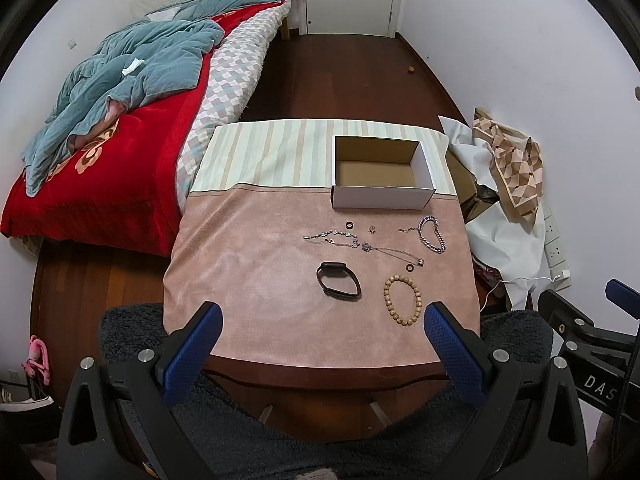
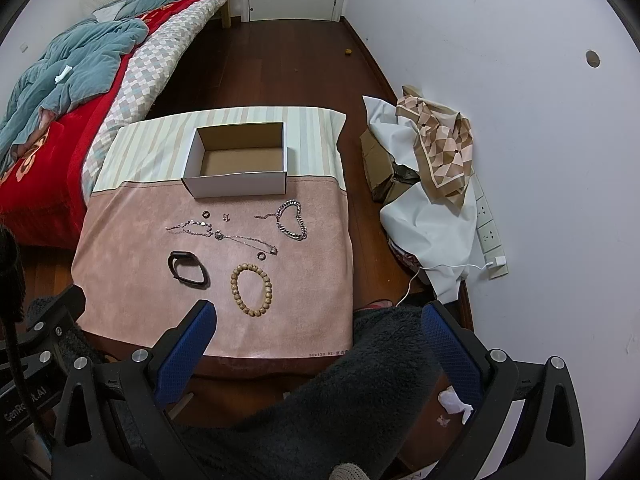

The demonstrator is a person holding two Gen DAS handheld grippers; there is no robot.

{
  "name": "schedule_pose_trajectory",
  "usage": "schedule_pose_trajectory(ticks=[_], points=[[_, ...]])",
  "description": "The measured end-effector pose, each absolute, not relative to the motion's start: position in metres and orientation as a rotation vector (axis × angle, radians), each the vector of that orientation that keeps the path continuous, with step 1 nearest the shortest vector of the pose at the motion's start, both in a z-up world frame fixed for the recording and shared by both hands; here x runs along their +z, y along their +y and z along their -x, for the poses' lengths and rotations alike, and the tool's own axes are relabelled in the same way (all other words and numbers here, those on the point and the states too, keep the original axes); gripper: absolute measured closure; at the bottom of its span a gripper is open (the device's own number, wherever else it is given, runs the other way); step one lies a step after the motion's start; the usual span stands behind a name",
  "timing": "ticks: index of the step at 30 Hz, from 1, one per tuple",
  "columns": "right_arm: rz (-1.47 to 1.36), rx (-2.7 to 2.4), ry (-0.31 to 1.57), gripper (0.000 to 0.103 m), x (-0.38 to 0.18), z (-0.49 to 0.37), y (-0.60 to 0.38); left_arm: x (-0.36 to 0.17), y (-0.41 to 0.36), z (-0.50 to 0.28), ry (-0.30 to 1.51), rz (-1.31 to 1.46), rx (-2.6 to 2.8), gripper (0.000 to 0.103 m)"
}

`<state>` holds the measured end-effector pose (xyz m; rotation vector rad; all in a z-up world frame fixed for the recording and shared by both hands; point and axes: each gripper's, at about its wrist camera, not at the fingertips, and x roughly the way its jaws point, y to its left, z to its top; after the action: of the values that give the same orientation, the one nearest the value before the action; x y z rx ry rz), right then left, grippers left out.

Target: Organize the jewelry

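- Our left gripper (image 1: 322,326) and right gripper (image 2: 318,326) hang over the counter's (image 1: 248,272) near edge, jaws spread wide, holding nothing.
- The small pieces between the chains are too tiny for us to identify.
- A wooden bead bracelet (image 2: 251,289) and black band (image 2: 188,269) lie nearest us, silver chains (image 2: 292,220) mid-counter, and an open white box (image 2: 240,166) toward the far edge.

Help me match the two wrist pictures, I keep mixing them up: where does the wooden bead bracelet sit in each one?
Left wrist view: wooden bead bracelet lies lower right of centre, just above the right blue finger.
Right wrist view: it lies left of centre, right of the left blue finger.
Shared landmark: the open cardboard box behind the jewelry; the black band lies left of the bracelet.
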<state>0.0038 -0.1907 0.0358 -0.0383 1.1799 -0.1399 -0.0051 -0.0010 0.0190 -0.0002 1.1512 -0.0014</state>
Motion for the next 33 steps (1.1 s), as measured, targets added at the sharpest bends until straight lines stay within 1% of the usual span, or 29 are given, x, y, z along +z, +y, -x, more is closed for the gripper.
schedule_pose_trajectory(ticks=[15,21,33], points=[[0.038,-0.139,1.176,0.000,0.038,0.003,-0.187,0.021,-0.003,0.006,1.146,0.000,-0.002,0.000],[0.040,-0.139,1.174,0.000,0.045,0.003,-0.186,0.032,-0.005,0.011,1.141,0.001,0.000,0.000],[0.038,-0.139,1.166,0.000,0.046,0.006,-0.184,0.030,-0.002,0.010,1.134,0.001,-0.005,0.000]])
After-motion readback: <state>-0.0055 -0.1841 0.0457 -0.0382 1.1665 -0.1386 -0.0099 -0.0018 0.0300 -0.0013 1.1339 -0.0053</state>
